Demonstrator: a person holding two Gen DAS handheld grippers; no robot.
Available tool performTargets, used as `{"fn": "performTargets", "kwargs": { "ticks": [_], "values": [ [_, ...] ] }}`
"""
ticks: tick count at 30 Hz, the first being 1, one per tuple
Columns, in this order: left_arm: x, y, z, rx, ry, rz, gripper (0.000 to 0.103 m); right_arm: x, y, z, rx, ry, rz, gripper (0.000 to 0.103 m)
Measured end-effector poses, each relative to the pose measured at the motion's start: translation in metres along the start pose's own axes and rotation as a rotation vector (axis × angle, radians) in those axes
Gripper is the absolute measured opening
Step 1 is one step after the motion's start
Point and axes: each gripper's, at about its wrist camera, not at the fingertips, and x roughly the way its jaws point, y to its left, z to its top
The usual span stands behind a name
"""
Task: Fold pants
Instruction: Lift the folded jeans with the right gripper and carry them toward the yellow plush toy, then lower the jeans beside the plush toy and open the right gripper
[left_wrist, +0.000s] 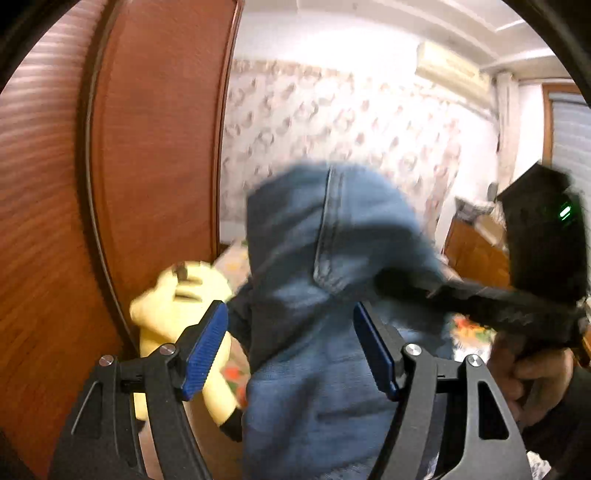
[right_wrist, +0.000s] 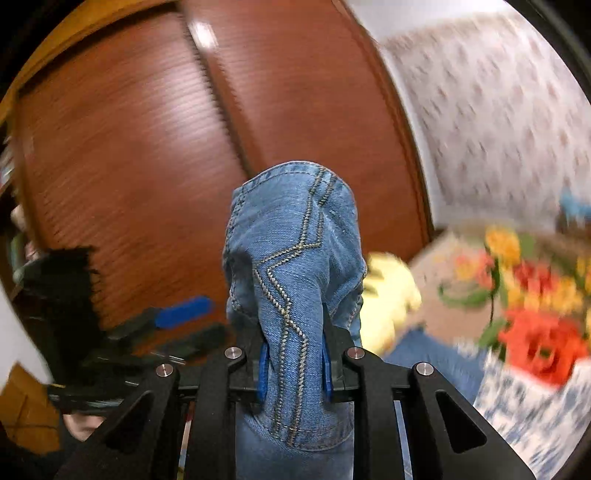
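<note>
The blue denim jeans (right_wrist: 295, 280) are lifted in the air in front of the reddish-brown wooden wardrobe (right_wrist: 140, 155), and everything here is placed from them. The right tool (right_wrist: 294, 365) is pinched narrow on a bunched fold of the jeans that bears zigzag stitching, its blue pads pressed against the cloth on both sides. In the left wrist view the left tool (left_wrist: 290, 349) stands wide apart, its blue pads on either side of the hanging jeans (left_wrist: 317, 295) without gripping them. Just left of the jeans in that view sits a yellow plush toy (left_wrist: 184, 314), against the wardrobe door. To the right of the jeans in the right wrist view lies a flower-patterned bedspread (right_wrist: 517, 295), blurred by motion.
</note>
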Motion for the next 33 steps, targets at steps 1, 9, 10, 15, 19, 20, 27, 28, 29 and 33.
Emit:
{"fn": "performTargets", "kwargs": {
  "ticks": [1,9,10,15,19,20,27,28,29,33],
  "values": [
    [0.016,0.002,-0.007,-0.004,0.034,-0.003,0.072,0.018,-0.019,-0.016,0.036,0.047,-0.037,0.022],
    [0.087,-0.013,-0.067,0.017,0.226,-0.036,0.071,0.041,-0.092,-0.065,0.093,0.146,-0.258,0.041],
    [0.089,-0.014,-0.069,0.018,0.232,-0.036,0.071,0.041,-0.087,-0.064,0.072,0.156,-0.275,0.046],
    [0.1,-0.018,-0.074,0.045,0.274,-0.02,0.071,0.033,-0.058,-0.049,0.0,0.136,-0.335,0.053],
    [0.1,-0.018,-0.081,0.044,0.29,-0.005,0.071,0.024,-0.052,-0.047,-0.035,0.103,-0.339,0.054],
    [0.104,-0.016,-0.084,0.044,0.296,0.003,0.071,0.026,-0.055,-0.049,-0.05,0.093,-0.342,0.054],
    [0.104,-0.005,-0.099,0.013,0.316,0.007,0.071,0.05,-0.071,-0.062,-0.099,0.083,-0.381,0.054],
    [0.104,-0.005,-0.1,0.012,0.314,0.008,0.071,0.057,-0.076,-0.066,-0.107,0.107,-0.4,0.054],
    [0.103,-0.004,-0.101,0.01,0.311,0.009,0.071,0.064,-0.084,-0.069,-0.113,0.122,-0.415,0.054],
    [0.103,-0.002,-0.106,0.001,0.304,0.002,0.071,0.094,-0.112,-0.086,-0.083,0.21,-0.444,0.053]
  ]
}}
